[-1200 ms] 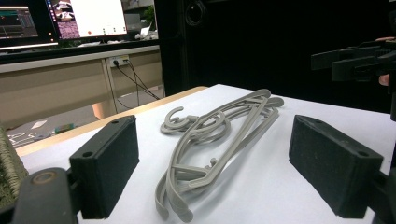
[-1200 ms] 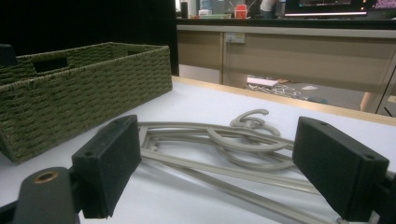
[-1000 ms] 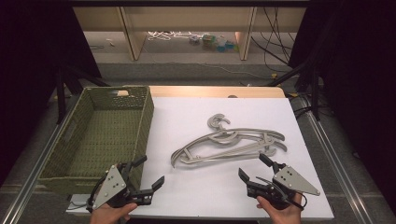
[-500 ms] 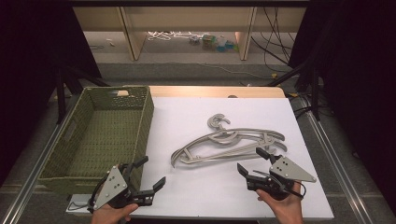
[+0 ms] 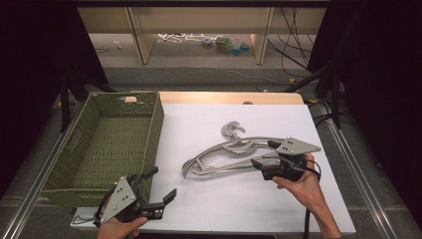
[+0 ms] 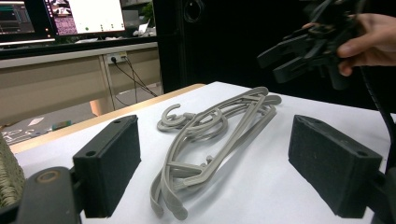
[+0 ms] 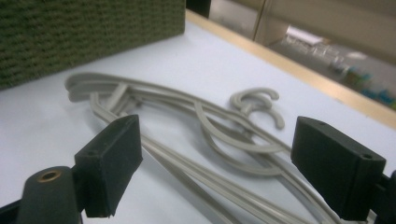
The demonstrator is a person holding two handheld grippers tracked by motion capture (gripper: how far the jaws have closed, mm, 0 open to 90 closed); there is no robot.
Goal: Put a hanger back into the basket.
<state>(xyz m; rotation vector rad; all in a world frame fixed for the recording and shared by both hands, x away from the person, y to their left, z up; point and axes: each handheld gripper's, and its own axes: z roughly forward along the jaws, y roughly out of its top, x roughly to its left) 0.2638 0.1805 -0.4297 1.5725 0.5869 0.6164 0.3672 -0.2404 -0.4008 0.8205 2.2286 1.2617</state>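
So, biggest first: white table top [image 5: 234, 199] is carrying everything, with a wooden edge strip showing at the far side. Green woven basket [image 5: 99, 144] is sitting on the left part, nothing lying in it, a cut-out handle in its far wall. Grey plastic hangers [image 5: 224, 157], a nested pile of several, are lying flat mid-table just right of the basket, hooks pointing to the far side. Right gripper [image 5: 263, 154] is hovering at the right end of the pile, jaws spread wide, nothing between them yet; in the right gripper view the hanger bars [image 7: 196, 140] are running between the two black pads [image 7: 109, 163]. Left gripper [image 5: 158, 185] is waiting near the front edge beside the basket corner, jaws also gaping wide, gripping nothing, well apart from the pile.

Risks, as I'm judging them: the hangers are interlocking, so a pinch on one bar is likely dragging the whole tangle along or letting some drop off mid-lift. Bars are thin and smooth, so they may be slipping or pivoting in the pads. Hooks could be snagging on the basket rim.

Writing: none readable on hangers, basket or grippers; distant monitor text in the left gripper view is too small
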